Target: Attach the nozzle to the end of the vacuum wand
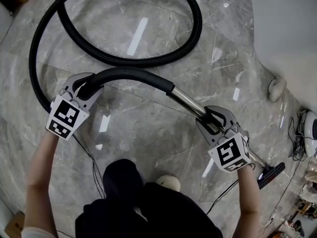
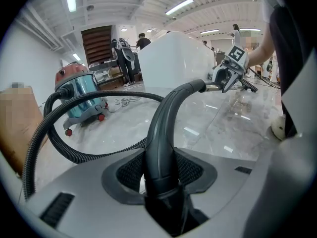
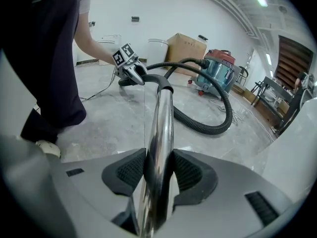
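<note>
Control is shared: the left hand-held gripper [image 1: 84, 86] clamps the curved black handle [image 1: 130, 74] and the right hand-held gripper [image 1: 213, 118] pinches the metal wand [image 1: 190, 104], seemingly to steer its tip, where the nozzle [image 1: 271, 174] sits low by the floor [image 1: 148, 133].

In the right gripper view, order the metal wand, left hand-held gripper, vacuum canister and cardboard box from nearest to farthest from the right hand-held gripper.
1. Metal wand: held in the right hand-held gripper.
2. Left hand-held gripper: up the wand, on the handle.
3. Vacuum canister: beyond, right of centre.
4. Cardboard box: farthest back, upper centre.
</note>
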